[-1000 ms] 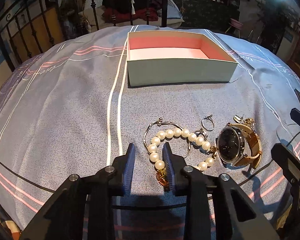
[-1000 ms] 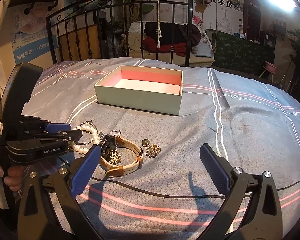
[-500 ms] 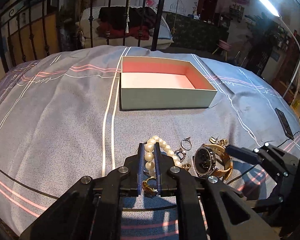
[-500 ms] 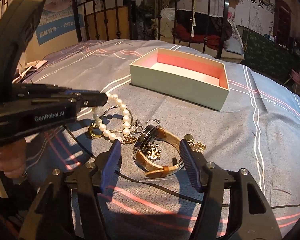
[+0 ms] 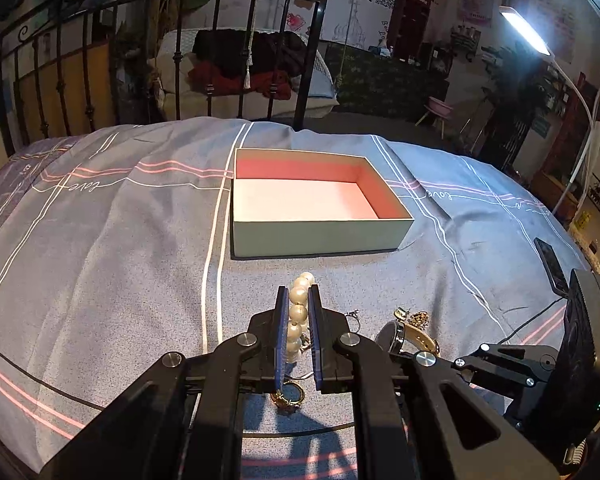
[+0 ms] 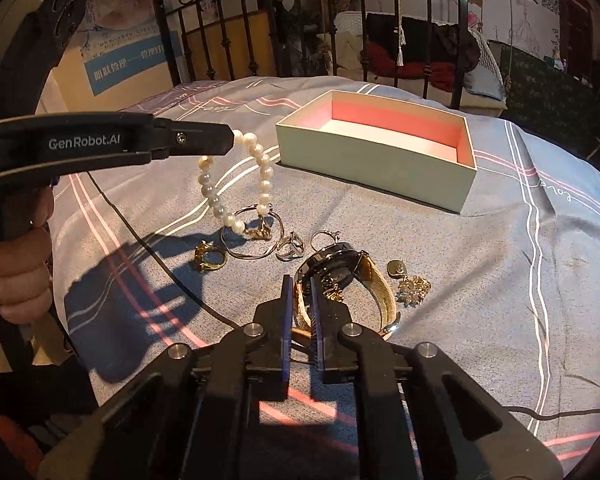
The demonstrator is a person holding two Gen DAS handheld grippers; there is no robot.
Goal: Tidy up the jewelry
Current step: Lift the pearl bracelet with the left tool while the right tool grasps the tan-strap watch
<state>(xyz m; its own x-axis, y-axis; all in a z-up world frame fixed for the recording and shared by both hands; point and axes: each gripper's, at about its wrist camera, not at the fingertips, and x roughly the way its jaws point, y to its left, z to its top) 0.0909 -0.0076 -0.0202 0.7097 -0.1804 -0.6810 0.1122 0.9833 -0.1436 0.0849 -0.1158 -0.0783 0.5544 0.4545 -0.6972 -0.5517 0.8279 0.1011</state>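
Left tongs [image 5: 298, 304] pinching the pearl bracelet [image 6: 236, 184] and holding it up off the bed [image 6: 500, 280], right tongs [image 6: 300, 292] just squeezed shut on the watch [image 6: 340, 276] strap, likely both for the empty box [image 6: 380, 160] near the far edge.

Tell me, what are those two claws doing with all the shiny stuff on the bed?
A person is tidying jewelry with a claw in each hand. The left claw is shut on the pearl bracelet, which hangs from it with its lower end down among the rings. The right claw has just closed on the strap of the watch, which is on the bedspread. The open box beyond them has nothing in it yet.
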